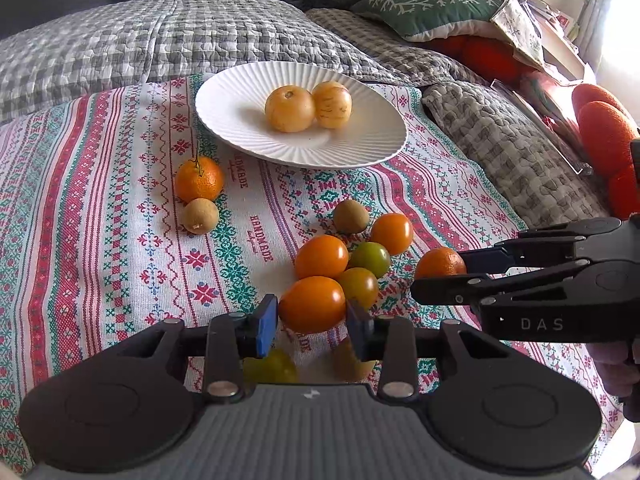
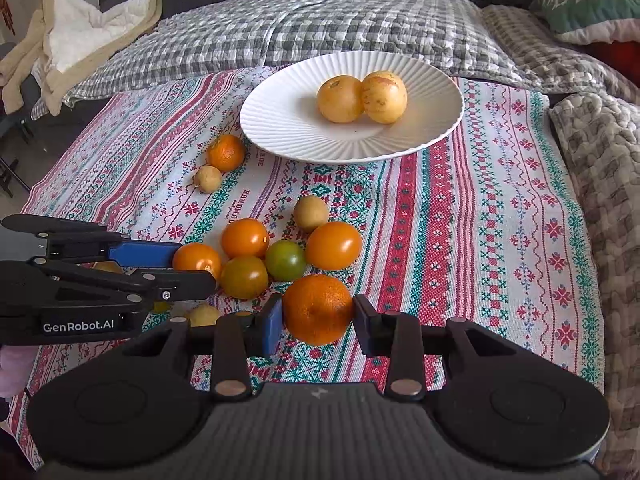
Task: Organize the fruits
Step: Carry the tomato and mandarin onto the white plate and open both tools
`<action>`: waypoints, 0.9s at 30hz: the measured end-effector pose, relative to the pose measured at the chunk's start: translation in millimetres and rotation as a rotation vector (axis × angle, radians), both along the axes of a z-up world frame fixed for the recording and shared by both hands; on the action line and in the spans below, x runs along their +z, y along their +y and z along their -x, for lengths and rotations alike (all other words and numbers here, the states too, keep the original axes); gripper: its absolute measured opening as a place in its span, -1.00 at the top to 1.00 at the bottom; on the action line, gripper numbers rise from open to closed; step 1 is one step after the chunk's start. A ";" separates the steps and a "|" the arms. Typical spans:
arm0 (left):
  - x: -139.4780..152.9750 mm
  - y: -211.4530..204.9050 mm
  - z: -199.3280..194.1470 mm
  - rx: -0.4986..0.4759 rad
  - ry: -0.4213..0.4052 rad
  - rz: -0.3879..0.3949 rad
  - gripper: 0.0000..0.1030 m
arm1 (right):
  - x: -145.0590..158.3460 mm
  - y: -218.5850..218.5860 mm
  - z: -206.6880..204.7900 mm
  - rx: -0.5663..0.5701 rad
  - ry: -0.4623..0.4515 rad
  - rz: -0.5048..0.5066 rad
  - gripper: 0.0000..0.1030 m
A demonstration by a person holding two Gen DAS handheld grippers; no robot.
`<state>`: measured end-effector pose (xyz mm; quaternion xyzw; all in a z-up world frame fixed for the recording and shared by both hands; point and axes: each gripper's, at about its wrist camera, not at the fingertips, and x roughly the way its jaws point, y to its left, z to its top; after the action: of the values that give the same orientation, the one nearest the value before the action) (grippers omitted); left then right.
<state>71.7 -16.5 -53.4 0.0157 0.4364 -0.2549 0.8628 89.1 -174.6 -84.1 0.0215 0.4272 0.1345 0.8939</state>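
My left gripper [image 1: 313,326] is shut on an oval orange tomato [image 1: 312,304] at the near edge of a fruit cluster on the patterned cloth [image 1: 100,220]. From the right wrist view the same gripper [image 2: 192,268] comes in from the left, with that tomato [image 2: 196,258] between its fingers. My right gripper [image 2: 318,322] is shut on a tangerine [image 2: 318,308]; the left wrist view shows this tangerine [image 1: 440,264] in the jaws at the right. A white ribbed plate [image 1: 224,120] farther back holds two yellow round fruits [image 1: 290,108].
Loose on the cloth lie orange tomatoes [image 1: 321,256], green tomatoes [image 1: 370,258], a stemmed tangerine [image 1: 199,178] and small brown fruits [image 1: 200,216]. Yellow fruits [image 1: 272,366] sit under the left gripper. Checked quilts [image 1: 160,40] and a green pillow [image 1: 428,4] lie behind.
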 end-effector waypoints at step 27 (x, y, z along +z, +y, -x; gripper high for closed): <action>38.9 -20.9 -23.6 0.000 -0.142 0.060 0.43 | 35.5 -33.4 -29.1 -0.162 -0.146 -0.264 0.35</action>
<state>95.2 -37.4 -14.5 0.0078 0.3661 -0.2659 0.8918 118.2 -208.0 -48.6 0.1632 0.3368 0.1183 0.9198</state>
